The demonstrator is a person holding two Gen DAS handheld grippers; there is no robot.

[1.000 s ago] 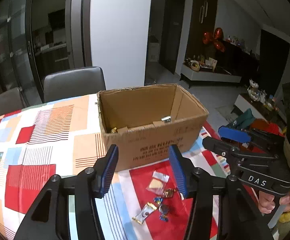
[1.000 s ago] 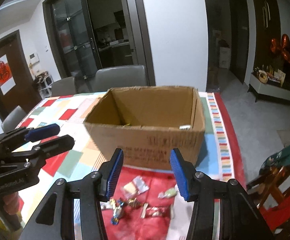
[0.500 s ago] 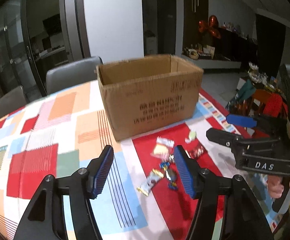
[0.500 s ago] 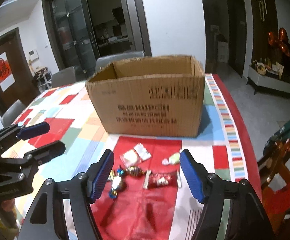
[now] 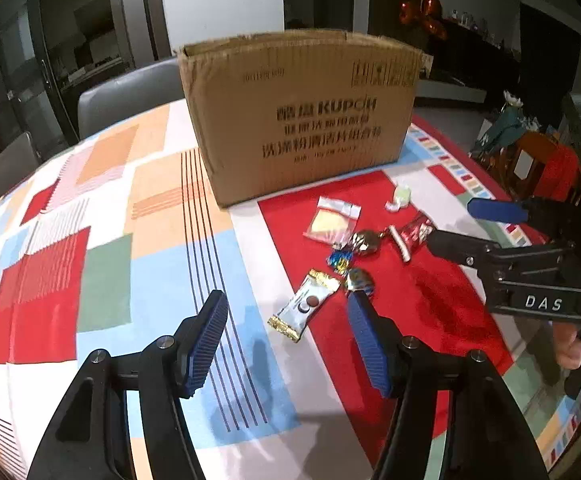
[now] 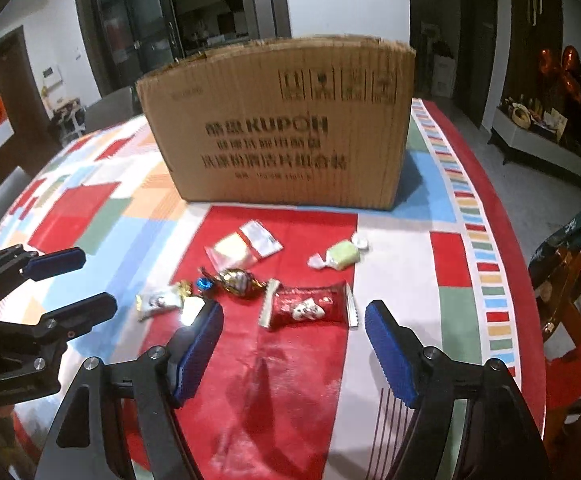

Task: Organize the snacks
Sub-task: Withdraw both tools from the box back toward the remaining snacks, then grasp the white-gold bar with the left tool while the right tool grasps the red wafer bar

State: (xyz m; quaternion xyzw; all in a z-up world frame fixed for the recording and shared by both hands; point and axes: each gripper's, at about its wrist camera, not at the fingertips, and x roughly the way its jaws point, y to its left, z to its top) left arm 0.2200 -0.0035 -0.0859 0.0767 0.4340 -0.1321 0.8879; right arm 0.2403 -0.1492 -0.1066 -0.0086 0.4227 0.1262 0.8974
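An open cardboard box (image 5: 298,120) (image 6: 282,128) stands on the patchwork tablecloth. In front of it lie several wrapped snacks. Among them are a white-and-blue bar with gold ends (image 5: 304,308) (image 6: 158,302), a red packet (image 6: 306,308) (image 5: 412,234) and a clear pouch (image 6: 242,246). There are also a green candy (image 6: 342,256) and a gold foil candy (image 6: 236,280). My left gripper (image 5: 286,308) hovers open just short of the bar, holding nothing. My right gripper (image 6: 294,316) hangs low just before the red packet; its jaws are opening and its pads touch nothing.
Grey chairs (image 5: 130,96) stand behind the table on the left. The table's right edge (image 6: 530,320) runs close by the snacks, with a wooden chair (image 6: 570,288) beyond it. Each gripper shows in the other's view, the right gripper (image 5: 450,220) and the left gripper (image 6: 98,280).
Both grippers have sunk toward the table, so the box is now seen from its side instead of from above. Both pairs of jaws stand wider than before.
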